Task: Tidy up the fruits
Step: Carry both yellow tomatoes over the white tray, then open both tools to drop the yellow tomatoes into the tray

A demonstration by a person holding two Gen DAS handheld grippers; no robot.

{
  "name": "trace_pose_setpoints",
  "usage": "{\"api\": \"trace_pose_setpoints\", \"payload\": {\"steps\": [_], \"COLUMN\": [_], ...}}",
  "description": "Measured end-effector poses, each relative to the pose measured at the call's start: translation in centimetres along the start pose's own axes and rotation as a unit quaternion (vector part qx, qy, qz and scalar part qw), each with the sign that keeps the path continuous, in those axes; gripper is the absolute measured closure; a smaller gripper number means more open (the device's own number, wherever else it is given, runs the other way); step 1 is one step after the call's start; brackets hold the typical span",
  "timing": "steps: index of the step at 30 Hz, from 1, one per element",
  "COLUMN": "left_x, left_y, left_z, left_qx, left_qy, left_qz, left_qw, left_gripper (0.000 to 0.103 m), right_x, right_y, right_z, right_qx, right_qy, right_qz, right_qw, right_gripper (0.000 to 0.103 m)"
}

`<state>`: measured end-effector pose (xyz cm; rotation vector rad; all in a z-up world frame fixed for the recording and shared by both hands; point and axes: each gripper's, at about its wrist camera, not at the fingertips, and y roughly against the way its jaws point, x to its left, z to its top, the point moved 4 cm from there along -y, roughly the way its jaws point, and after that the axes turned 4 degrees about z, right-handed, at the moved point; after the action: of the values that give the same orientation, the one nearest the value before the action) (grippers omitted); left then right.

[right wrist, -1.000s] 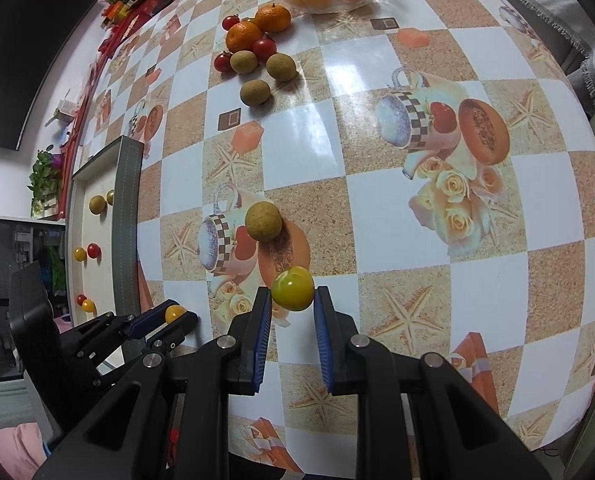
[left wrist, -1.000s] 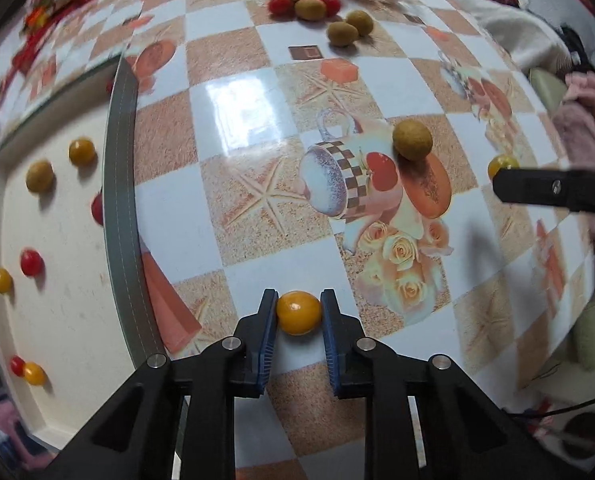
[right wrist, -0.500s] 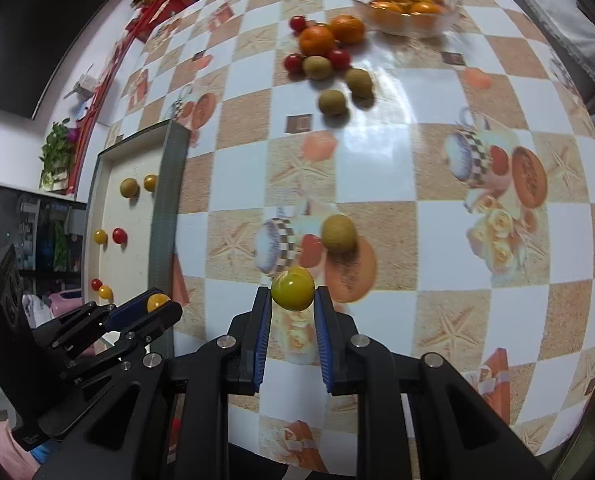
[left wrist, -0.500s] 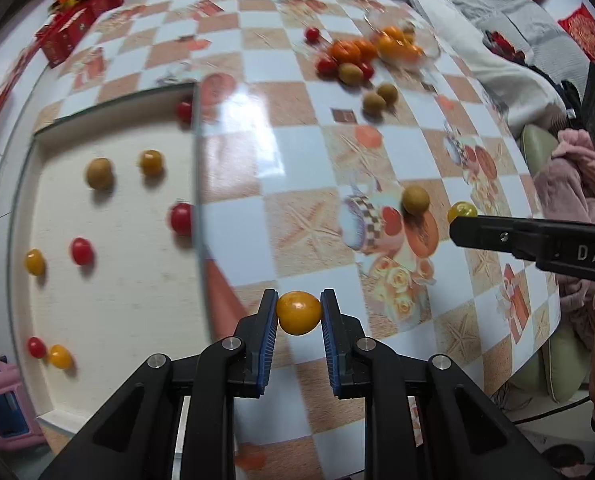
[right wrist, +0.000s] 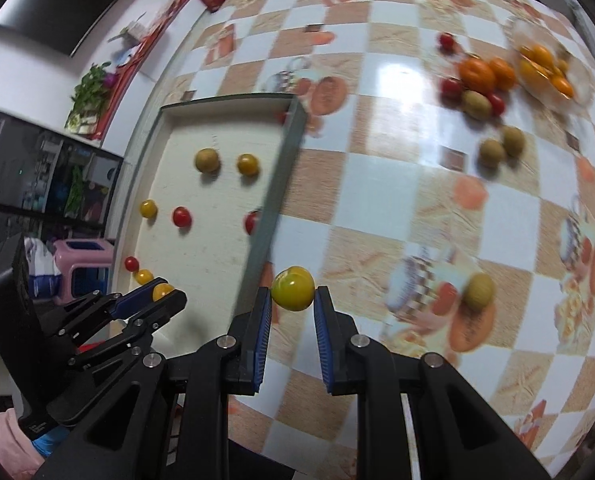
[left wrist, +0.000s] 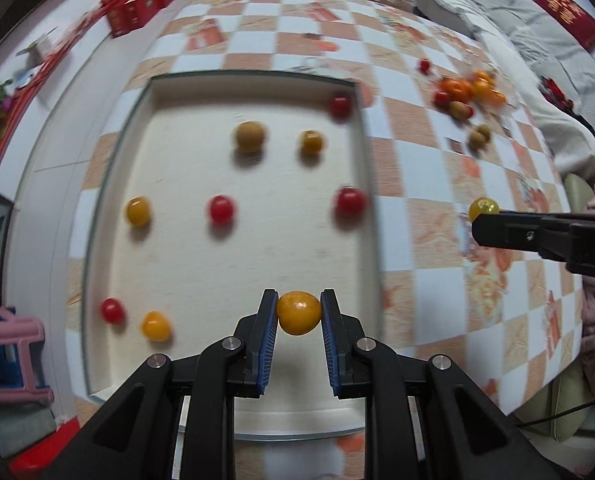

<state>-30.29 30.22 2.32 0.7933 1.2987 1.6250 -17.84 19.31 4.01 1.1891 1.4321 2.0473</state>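
A home living room: patterned tablecloth [right wrist: 397, 184], grey sofa [left wrist: 509, 20], potted plant [right wrist: 91, 92], pink stool [left wrist: 5, 356].

Tray [left wrist: 97, 216] lies left on the table [left wrist: 425, 184], holding scattered small fruits [left wrist: 221, 209]; fruit cluster [right wrist: 481, 80] and bowl [right wrist: 577, 92] far right

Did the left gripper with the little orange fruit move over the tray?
Yes. The left gripper, shut on the orange fruit, swung left: a second ago it was over the checkered tablecloth, right of the tray wall; now it hangs above the tray floor.
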Motion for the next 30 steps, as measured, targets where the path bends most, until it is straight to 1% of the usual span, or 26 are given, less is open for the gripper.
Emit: {"api": "trace_pose_setpoints", "payload": {"steps": [3,7,12,16,25,27,30], "left_x": [1.6,2.9,3.5,3.7,3.7,3.6,3.3], "left_y": [-0.8,-2.0,-2.8,-3.0,-3.7,-3.6,-3.6], "left_z": [-0.2,-0.6,-0.9,-1.3,-2.1,-2.3,-2.6], "left_qx": [0.005,0.014,0.021,0.024,0.033,0.03,0.028], "left_qy": [0.014,0.025,0.035,0.038,0.032,0.026,0.024], "left_qz": [0.012,0.023,0.028,0.03,0.037,0.042,0.041], "left_qw": [0.9998,0.9993,0.9988,0.9985,0.9982,0.9983,0.9984], "left_gripper": [0.08,0.08,0.08,0.08,0.08,0.08,0.08], "right_x": [2.0,4.2,5.9,6.5,6.8,6.9,7.4], "right_y": [-1.5,-3.9,-6.3,-7.7,-10.7,-11.1,-11.5], "right_z": [1.4,3.4,5.2,6.3,6.5,6.4,6.1], "right_qx": [0.013,0.029,0.043,0.054,0.085,0.092,0.097], "right_qy": [0.026,0.054,0.081,0.095,0.109,0.108,0.112], "right_qz": [0.002,0.001,-0.011,-0.027,-0.06,-0.062,-0.064], "right_qw": [1.0,0.998,0.996,0.994,0.989,0.988,0.987], "right_gripper": [0.08,0.08,0.08,0.08,0.079,0.079,0.078]}}
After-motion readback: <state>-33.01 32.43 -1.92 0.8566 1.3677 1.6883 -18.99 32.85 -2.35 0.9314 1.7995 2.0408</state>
